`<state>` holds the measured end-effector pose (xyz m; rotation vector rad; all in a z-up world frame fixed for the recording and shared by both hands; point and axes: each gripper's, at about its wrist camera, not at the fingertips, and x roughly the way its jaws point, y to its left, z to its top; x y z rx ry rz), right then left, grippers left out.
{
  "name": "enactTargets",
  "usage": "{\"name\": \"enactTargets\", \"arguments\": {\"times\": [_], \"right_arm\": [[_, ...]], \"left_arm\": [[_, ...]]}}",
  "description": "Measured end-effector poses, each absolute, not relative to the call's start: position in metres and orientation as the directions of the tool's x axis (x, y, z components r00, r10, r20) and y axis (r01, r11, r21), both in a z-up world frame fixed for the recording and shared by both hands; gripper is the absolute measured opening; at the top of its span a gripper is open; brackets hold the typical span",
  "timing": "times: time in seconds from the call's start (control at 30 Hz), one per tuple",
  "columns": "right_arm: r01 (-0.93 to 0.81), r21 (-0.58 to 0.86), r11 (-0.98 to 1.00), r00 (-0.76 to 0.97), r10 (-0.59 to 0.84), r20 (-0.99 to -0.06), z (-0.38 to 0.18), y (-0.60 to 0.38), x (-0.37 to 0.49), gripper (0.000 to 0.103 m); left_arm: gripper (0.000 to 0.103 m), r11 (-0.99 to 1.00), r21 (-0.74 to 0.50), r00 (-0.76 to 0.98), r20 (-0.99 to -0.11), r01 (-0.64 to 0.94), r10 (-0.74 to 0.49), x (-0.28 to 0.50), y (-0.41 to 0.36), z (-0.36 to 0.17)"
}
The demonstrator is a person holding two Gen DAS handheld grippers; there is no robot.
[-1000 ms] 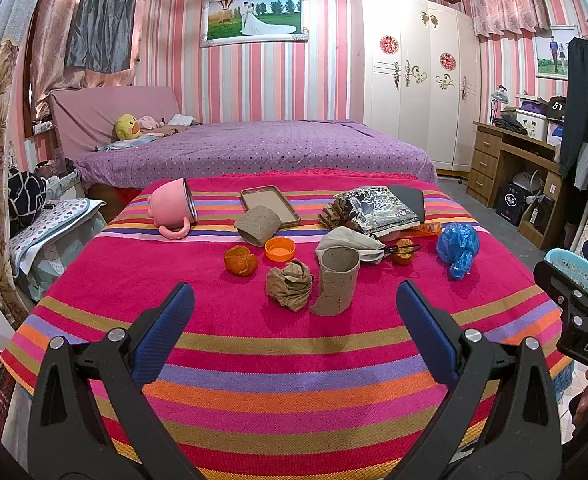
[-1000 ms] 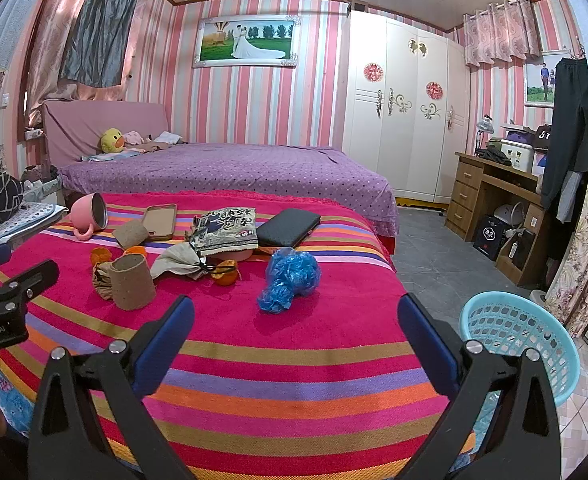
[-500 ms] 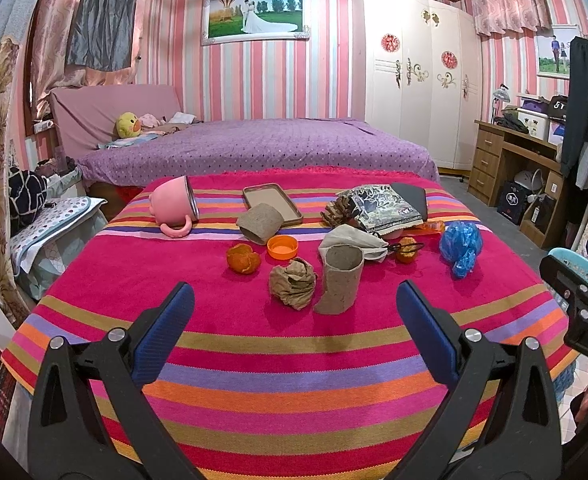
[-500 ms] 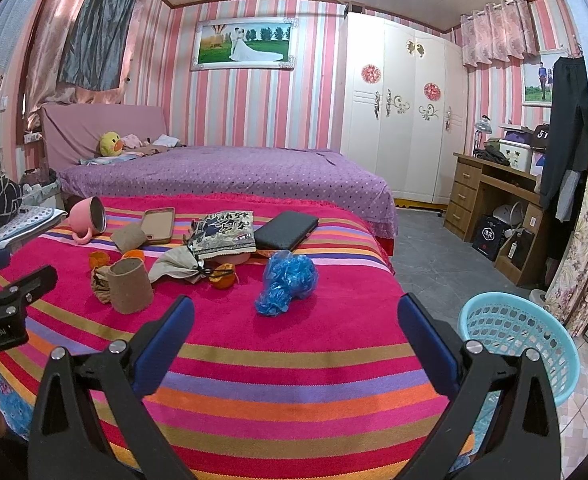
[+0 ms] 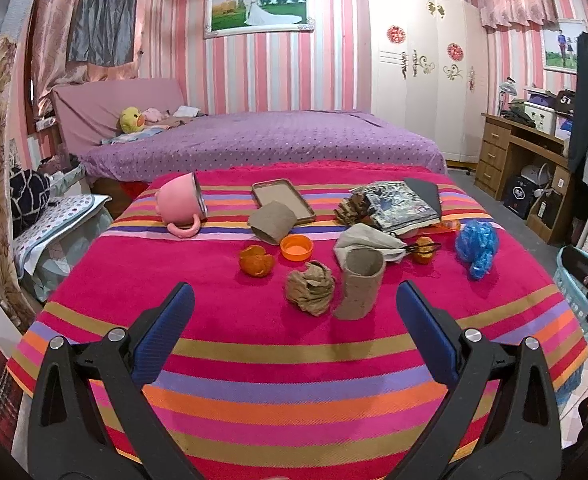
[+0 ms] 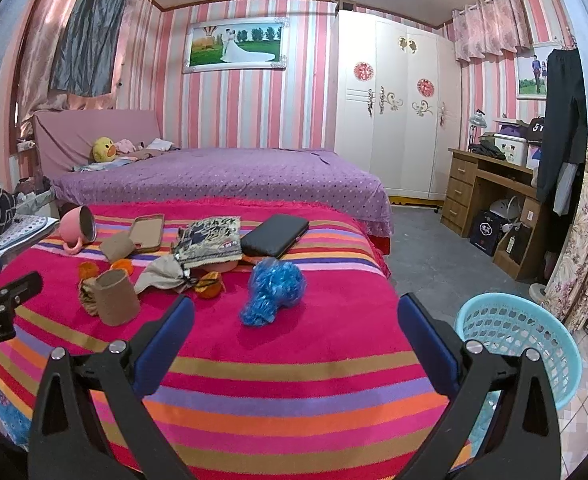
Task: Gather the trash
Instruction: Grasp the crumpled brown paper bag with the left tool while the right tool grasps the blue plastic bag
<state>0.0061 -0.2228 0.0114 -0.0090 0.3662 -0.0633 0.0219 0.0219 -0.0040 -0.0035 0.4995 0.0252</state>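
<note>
Both grippers — left gripper (image 5: pixel 294 308) and right gripper (image 6: pixel 296 316) — hang wide apart, holding nothing, over the striped blanket's (image 5: pixel 294 364) near edge; crumpled paper (image 5: pixel 310 287) lies mid-blanket.

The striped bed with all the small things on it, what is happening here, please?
A person holds a gripper in each hand over the bed. Both the left gripper and the right gripper are open and hold nothing. The left one faces a paper ball and a cardboard tube; the right one faces a blue plastic wad. A basket stands on the floor to the right of the bed. No trash has been picked up yet.
</note>
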Motion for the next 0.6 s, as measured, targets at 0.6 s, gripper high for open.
{"name": "enactTargets", "arguments": {"times": [0.6], "right_arm": [[0.119,0.004,0.993,0.900,-0.107,-0.422,0.001,-0.250,0.054,0.099]], "left_arm": [[0.097,1.000,0.028,0.767,-0.641,0.001,0.017,0.103,0.037,-0.055]]}}
